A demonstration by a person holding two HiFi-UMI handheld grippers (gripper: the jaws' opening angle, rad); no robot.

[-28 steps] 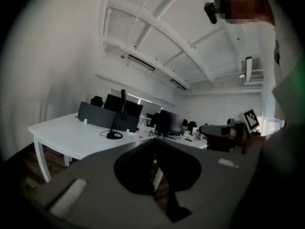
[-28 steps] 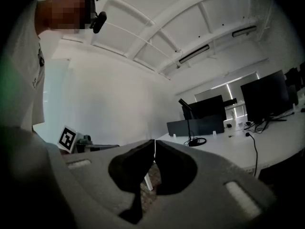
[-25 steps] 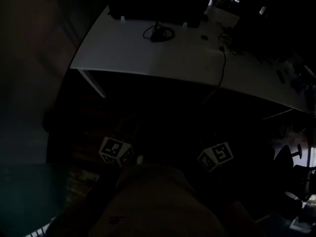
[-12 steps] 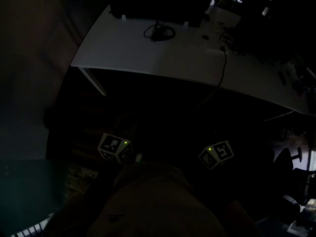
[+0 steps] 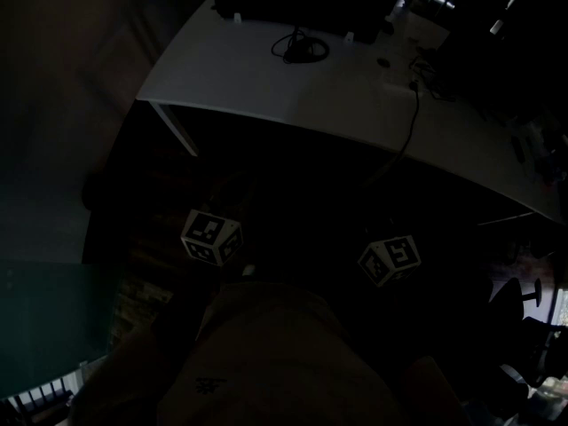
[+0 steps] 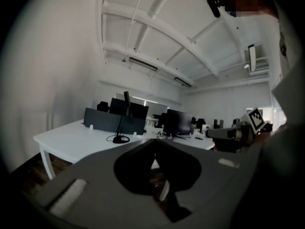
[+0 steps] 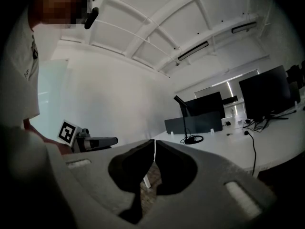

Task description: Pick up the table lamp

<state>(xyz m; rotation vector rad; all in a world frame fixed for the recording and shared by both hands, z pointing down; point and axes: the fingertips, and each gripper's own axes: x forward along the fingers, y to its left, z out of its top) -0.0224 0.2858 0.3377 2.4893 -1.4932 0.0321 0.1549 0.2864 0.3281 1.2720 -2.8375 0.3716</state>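
A long white tabletop point(image 5: 266, 69) fills the upper part of the dim head view, with its near edge curving across the frame. The two gripper views show it brightly lit, with dark flooring below. At its far edge stands a low dark divider point(image 6: 107, 121), and beyond that are black monitors point(image 6: 178, 123). The left hand-held gripper point(image 6: 155, 141) and the right hand-held gripper point(image 7: 155, 142) are both held in front of the near edge, over the floor rather than the tabletop. They sit side by side with a gap between them, and each shows at the edge of the other's view. Both are clenched: in each gripper view the two jaws meet at a thin seam, and nothing is caught between them. The lamp point(image 6: 125, 116) stands upright on the tabletop just in front of the divider, well apart from both hand-held grippers. It is a slim black stem on a round base with an angled head, and a loop of its cord lies around the base. From the head view it is only a dark ring and stub point(image 5: 300, 46) near the far edge. A black cable point(image 5: 410, 122) runs across the tabletop to the right of the lamp and drops over the near edge. Smallest are the marker cubes — left point(image 5: 211, 236) and right point(image 5: 390, 258) — pale against the dark floor.
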